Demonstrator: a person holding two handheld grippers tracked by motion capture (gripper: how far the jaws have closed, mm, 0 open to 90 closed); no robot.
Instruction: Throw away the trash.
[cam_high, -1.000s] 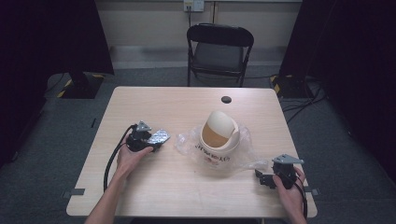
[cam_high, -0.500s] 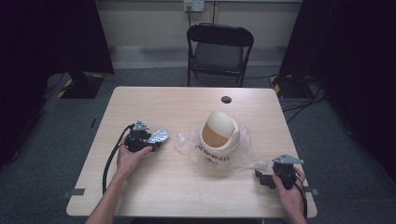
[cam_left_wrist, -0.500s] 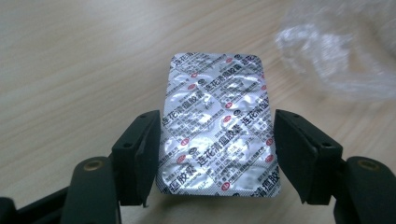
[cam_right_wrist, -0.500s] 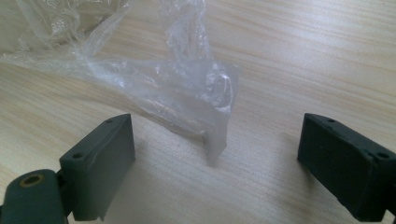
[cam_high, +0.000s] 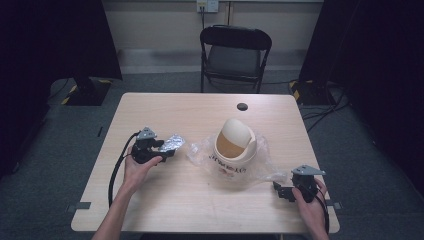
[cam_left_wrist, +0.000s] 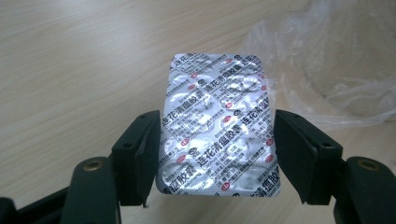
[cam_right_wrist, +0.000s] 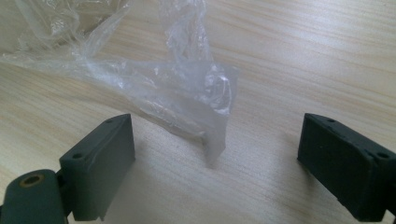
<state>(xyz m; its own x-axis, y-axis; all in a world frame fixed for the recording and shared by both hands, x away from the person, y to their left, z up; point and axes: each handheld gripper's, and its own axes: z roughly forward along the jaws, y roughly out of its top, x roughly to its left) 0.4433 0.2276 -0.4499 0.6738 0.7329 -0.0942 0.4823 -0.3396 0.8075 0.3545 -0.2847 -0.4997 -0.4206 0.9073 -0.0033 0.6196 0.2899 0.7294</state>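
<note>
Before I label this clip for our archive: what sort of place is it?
Likely a recording studio or lab: a lone wooden table, black curtains on both sides, a folding chair and loose cables on the floor.

Foil blister pack (cam_left_wrist: 217, 126) clamped in gripper (cam_left_wrist: 217, 154)

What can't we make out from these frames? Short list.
- Blister pack: left gripper view shows its foil back; the pill side faces away, and the pack's bottom edge is partly behind the jaws.
- Bin: the high view shows its swing lid; the contents are hidden behind it.
- Print on the plastic bag: too small to read in the high view.
- Right gripper: its jaws are too small to judge in the high view.
</note>
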